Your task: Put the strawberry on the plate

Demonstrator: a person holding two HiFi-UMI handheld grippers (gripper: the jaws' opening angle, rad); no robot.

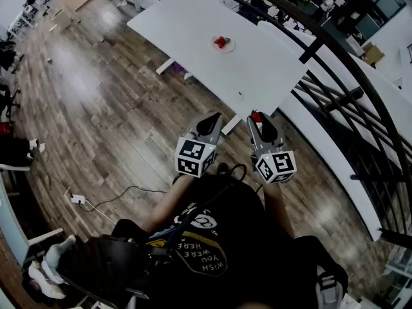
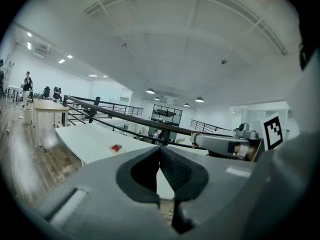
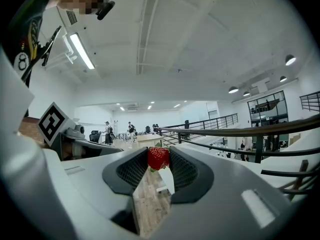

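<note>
- We have the strawberry [image 3: 158, 158] pinched between the tips of the right tongs [image 1: 256, 117]. It is in the air short of the table [image 1: 193, 18] and well apart from the plate [image 1: 223, 46]. The left tongs [image 2: 160, 150] are closed on nothing.
- The grip is only at the tips, so we judge a jolt on the way could let the fruit slip to the floor [image 1: 96, 108]. Squeezing harder could bruise it.
- A red thing [image 2: 116, 147] already lies on the plate. A careless set-down could nudge it off, or let the new fruit roll over the rim.
- Only the right gripper view shows the pads pressing the fruit on both sides. The plate does not show there.
- The head view shows plate, table and both tongs together, but the fruit is only a red speck.
- The left gripper view shows the plate's load side-on.
</note>
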